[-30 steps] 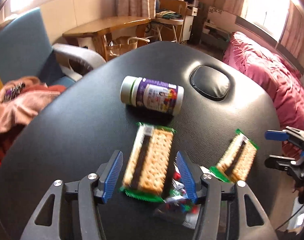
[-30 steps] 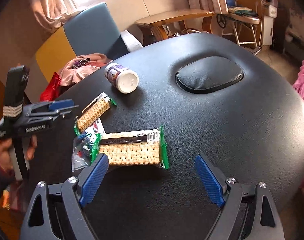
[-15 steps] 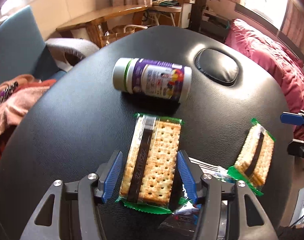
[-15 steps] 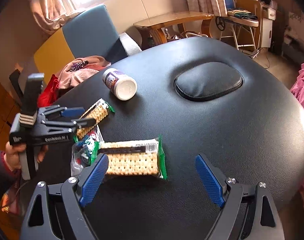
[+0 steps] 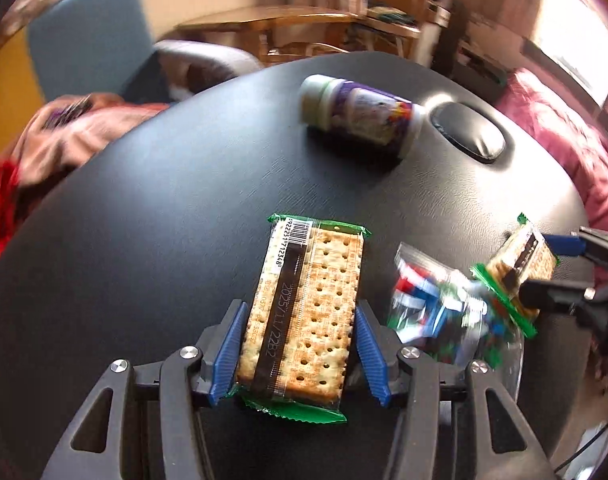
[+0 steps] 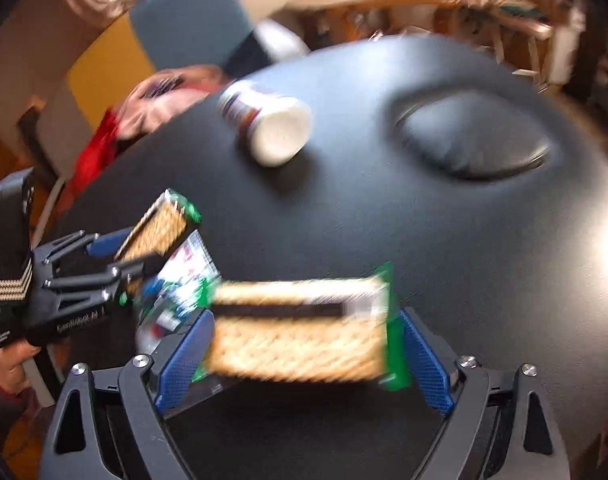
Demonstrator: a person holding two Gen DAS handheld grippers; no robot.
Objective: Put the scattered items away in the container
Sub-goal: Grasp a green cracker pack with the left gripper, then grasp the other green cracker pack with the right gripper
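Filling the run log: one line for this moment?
left claw: shut on cracker pack | right claw: shut on second cracker pack | bottle: lying on table

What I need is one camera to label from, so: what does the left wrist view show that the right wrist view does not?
Only left wrist: the barcode and date on the first cracker pack in the left hand-held gripper. Only right wrist: a hand on that gripper's handle. Both: the bottle on its side, the second cracker pack in the right hand-held gripper, the candy bag.
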